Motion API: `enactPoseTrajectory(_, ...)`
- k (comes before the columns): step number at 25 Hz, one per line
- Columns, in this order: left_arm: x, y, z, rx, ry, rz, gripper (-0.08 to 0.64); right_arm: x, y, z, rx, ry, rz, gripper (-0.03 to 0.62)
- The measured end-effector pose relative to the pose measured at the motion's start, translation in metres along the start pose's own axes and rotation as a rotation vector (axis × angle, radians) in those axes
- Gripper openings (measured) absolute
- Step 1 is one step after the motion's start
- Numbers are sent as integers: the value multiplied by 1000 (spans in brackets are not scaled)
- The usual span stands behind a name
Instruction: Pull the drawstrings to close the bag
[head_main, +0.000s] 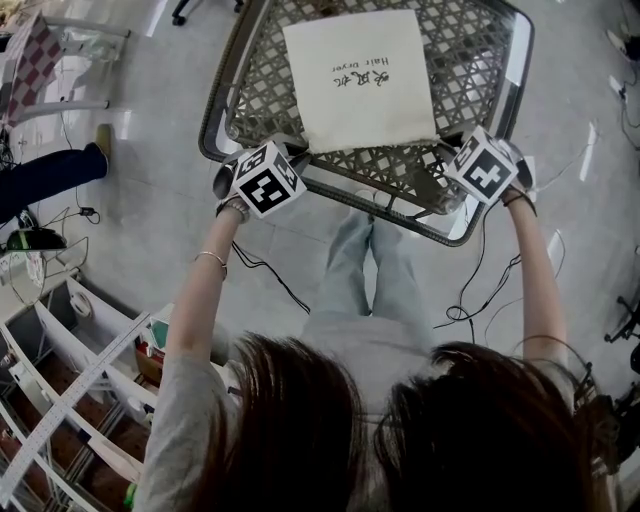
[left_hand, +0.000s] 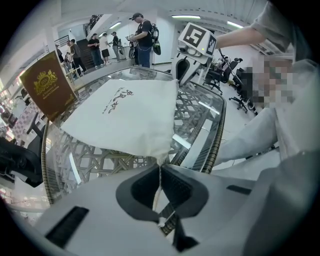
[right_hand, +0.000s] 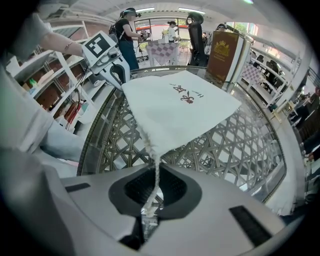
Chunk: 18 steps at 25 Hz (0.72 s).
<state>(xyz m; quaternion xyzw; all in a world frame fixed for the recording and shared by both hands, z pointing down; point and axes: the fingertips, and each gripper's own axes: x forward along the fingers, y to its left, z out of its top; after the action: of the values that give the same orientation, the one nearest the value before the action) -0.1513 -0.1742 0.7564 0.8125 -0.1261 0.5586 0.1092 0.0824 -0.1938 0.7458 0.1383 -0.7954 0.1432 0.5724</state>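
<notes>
Head view: the flat cream cloth drawstring bag (head_main: 360, 80) lies on the grey woven-lattice table (head_main: 215, 130), mouth toward six o'clock. The left gripper (head_main: 285, 158) and right gripper (head_main: 462, 160) are at its near corners.

Left gripper view: the jaws are pinched tight on the thin white left cord (left_hand: 159, 175).

Right gripper view: the jaws are clamped on the braided white right cord (right_hand: 152, 182).

The grasp looks done. The next move is probably to pull toward nine and three o'clock, past the table rim, where there is open floor.

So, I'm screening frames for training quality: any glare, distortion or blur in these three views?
Head view: sharp, evenly lit, glare streaks on the floor. Left gripper view: heavy fisheye, black corners, bright reflections on the table. Right gripper view: same fisheye; bag crisp, ceiling lights blown out.
</notes>
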Motion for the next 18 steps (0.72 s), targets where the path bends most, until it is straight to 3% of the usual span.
enactPoseTrajectory(7,-6,0,0,64,53,-3,28,-13,-3,7,-50,2,-22,28)
enactPoseTrajectory(13,-22,11,6,81,51,20,28,-28,-9,15,-63,-15,-37,28)
enactPoseTrajectory(18,-39,21,16,90,37,53,28,-47,-18,25,-138,-15,-81,28)
